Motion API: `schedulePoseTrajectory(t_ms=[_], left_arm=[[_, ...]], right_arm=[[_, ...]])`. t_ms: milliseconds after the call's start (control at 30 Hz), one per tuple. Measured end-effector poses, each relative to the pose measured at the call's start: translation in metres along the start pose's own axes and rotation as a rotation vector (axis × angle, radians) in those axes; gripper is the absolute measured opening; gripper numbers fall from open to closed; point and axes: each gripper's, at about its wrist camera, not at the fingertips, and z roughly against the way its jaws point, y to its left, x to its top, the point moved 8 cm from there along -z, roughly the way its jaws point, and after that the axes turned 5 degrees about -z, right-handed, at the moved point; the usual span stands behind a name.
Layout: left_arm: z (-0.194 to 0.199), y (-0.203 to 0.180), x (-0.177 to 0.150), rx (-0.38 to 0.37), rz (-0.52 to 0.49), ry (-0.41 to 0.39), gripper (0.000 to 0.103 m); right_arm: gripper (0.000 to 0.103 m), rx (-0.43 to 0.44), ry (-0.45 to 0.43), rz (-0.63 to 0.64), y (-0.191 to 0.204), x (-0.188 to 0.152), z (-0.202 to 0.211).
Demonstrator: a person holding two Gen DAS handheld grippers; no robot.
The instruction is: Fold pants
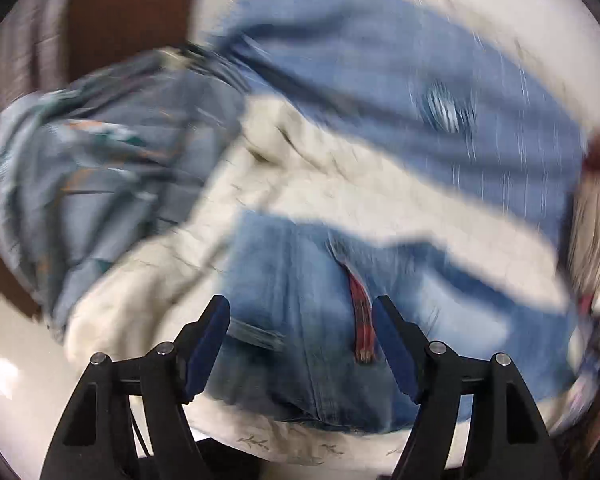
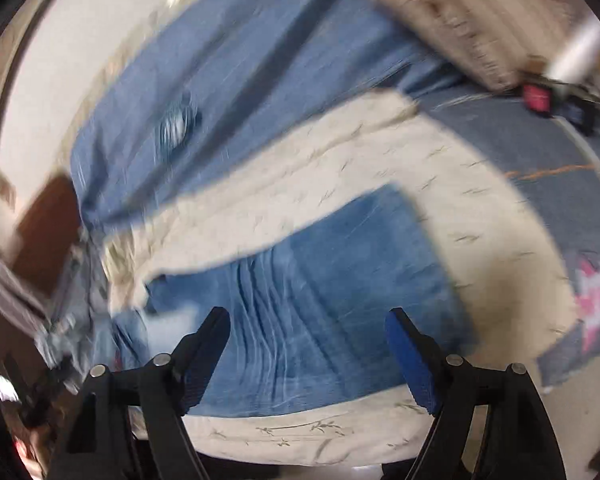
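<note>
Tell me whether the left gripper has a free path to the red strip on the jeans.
Probably yes: the left gripper is open over the jeans, and the red strip lies uncovered beside its right finger, though blur hides the height.

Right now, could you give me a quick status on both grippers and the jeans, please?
Left gripper open, empty. Right gripper open, empty. Jeans spread on cream sheet, legs apart, unfolded. Grey-blue patterned cloth bunched alongside.

The jeans (image 1: 400, 92) lie spread on the sheet (image 1: 340, 192), the quilt (image 1: 100, 172) bunched at its left edge.
</note>
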Motion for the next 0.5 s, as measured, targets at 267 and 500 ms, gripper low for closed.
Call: schedulePoseTrajectory(t_ms=[267, 500], left_arm=[[-0.043, 0.012, -0.021, 0.091, 0.004, 0.083, 0.076], [-0.056, 0.015, -0.038, 0.014, 0.001, 0.056, 0.076]], right_arm=[[0.054, 0.077, 0.067, 0.35, 0.153, 0.0, -0.045], [0.054, 0.091, 0.205, 0.613, 0.286, -0.027, -0.154]])
